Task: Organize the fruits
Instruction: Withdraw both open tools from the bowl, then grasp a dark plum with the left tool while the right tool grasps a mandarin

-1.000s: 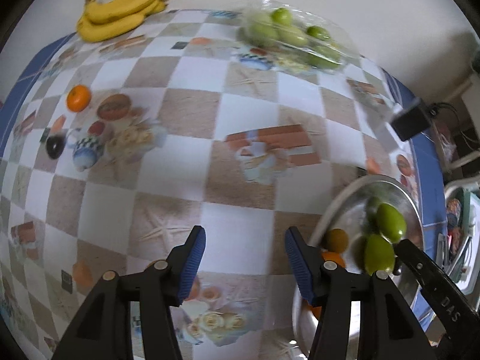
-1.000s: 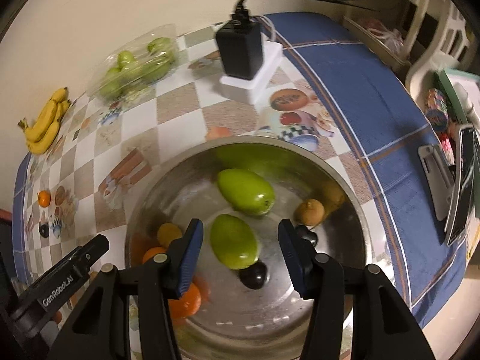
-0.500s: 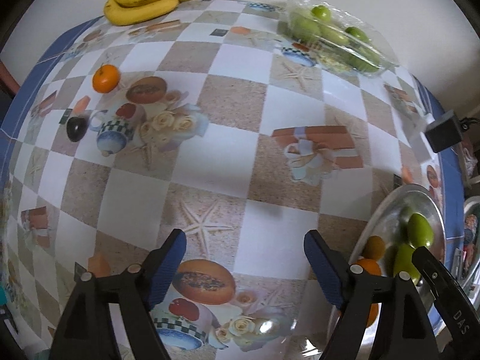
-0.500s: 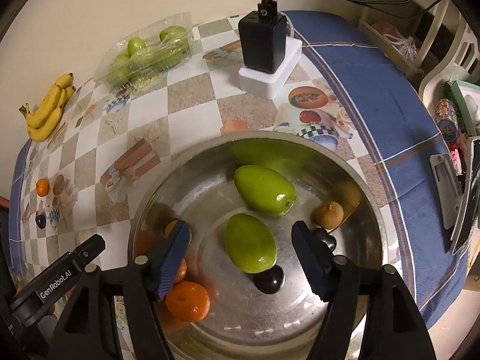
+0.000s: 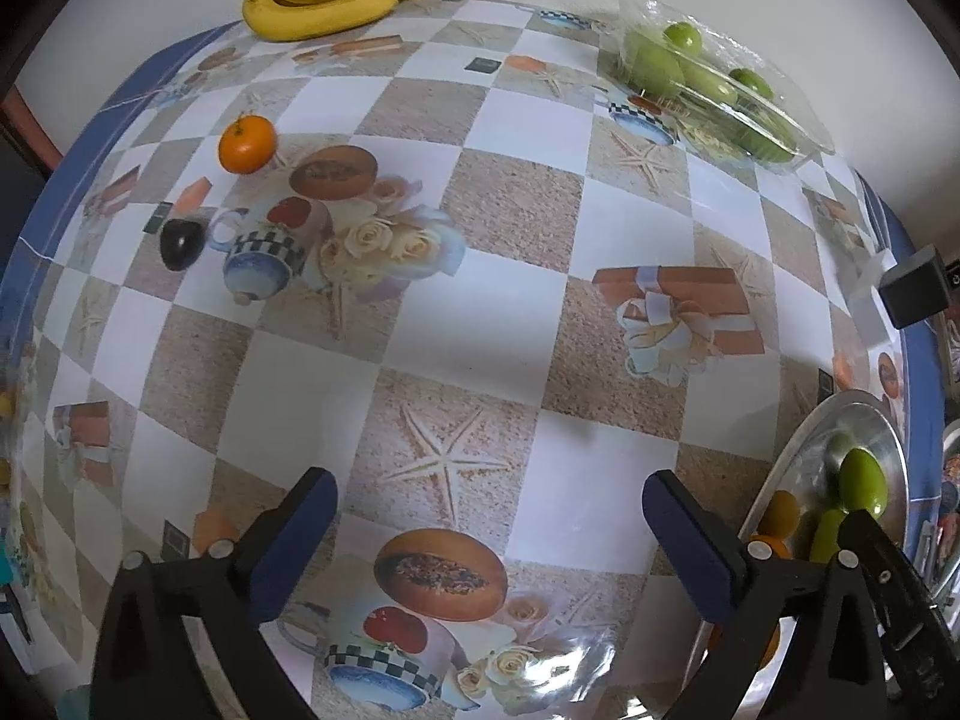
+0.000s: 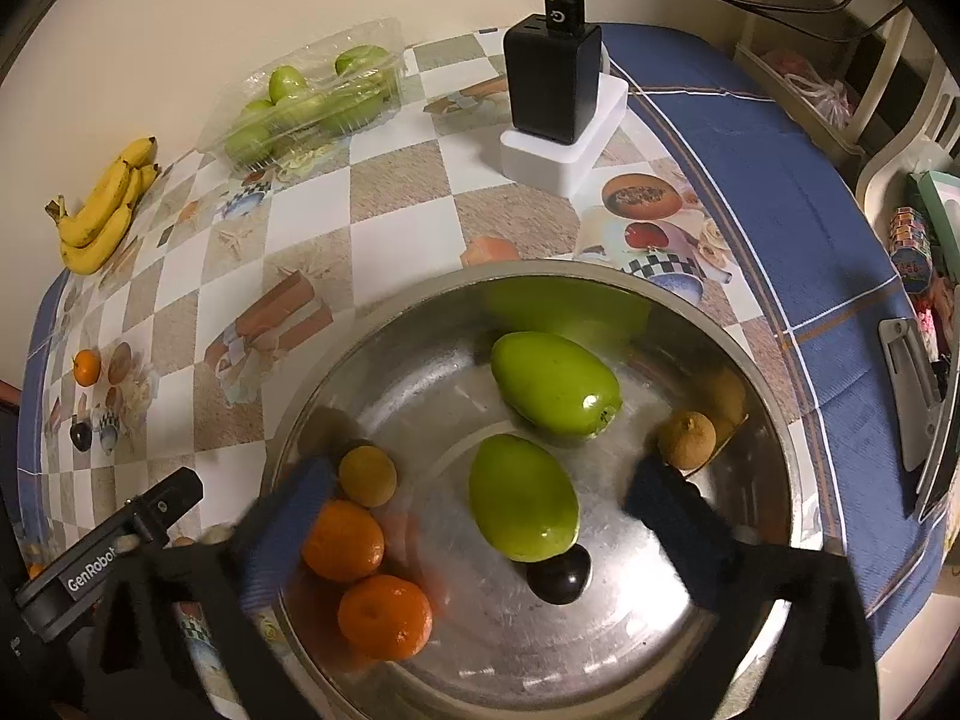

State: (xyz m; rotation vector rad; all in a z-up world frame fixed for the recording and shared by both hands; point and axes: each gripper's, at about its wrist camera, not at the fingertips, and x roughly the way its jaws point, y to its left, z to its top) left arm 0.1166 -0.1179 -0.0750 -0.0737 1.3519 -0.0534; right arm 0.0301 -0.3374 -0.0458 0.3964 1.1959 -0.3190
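Partly behind the right tongs [image 6: 480,504], a dark fruit [image 6: 558,575].

A polished metal bowl [image 6: 774,438] mirrors glossy green mangoes [image 6: 555,384]; a shiny, printed plastic-looking tablecloth [image 5: 468,324] covers the table, clear crinkled plastic packaging [image 5: 720,78] wraps green fruit, matt black gripper pads [image 5: 294,534]

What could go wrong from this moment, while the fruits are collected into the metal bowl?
1. The right claw is opening right over the green fruit; going lower, its fingers may knock the oranges or the dark fruit.
2. The loose orange and dark fruit lie near the table edge; a poor grasp could roll them off.
3. The bowl may get crowded.
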